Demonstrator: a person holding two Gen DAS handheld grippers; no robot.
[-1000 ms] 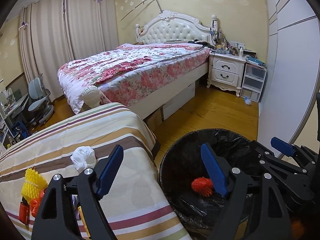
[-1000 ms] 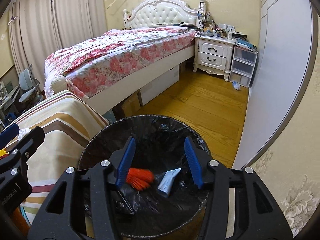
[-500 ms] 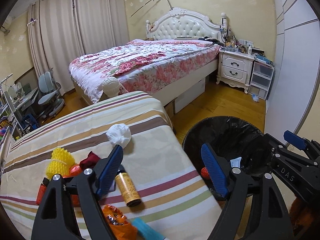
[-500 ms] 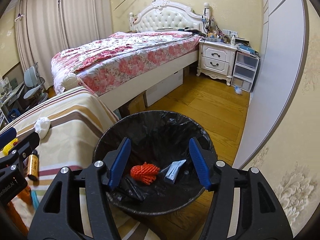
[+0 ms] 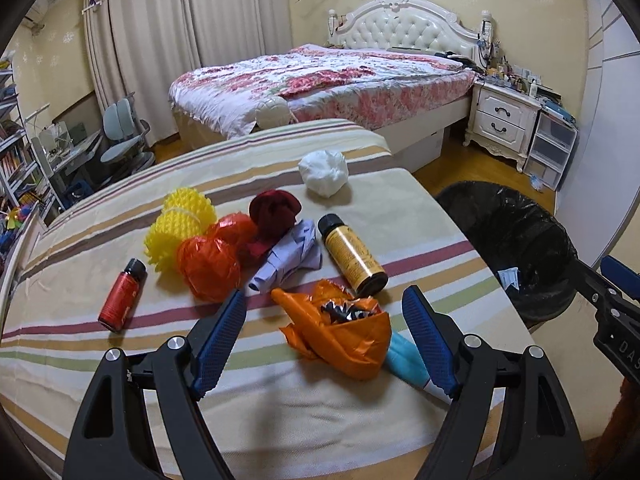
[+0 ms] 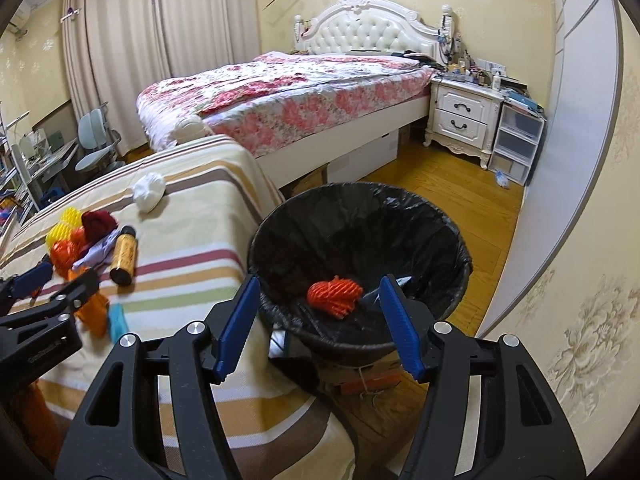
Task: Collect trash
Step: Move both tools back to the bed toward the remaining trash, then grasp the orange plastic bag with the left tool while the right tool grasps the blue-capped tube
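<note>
Bedroom, striped worktop (image 5: 400,208): orange bag (image 5: 340,336) between open, empty left tongs (image 5: 324,336); bottle labels unreadable; right tongs (image 6: 320,320) opening, empty, bin (image 6: 360,232) at 12 o'clock.

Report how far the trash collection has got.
Done: an orange foam net and a small wrapper lie in the black-lined bin. In hand: nothing; left claw and right claw are open. Left: white wad, gold bottle, red bottle, orange bag and more.

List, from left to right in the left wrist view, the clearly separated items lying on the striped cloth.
Red bottle → yellow foam net → gold bottle, then the black bin beyond the cloth's edge.
</note>
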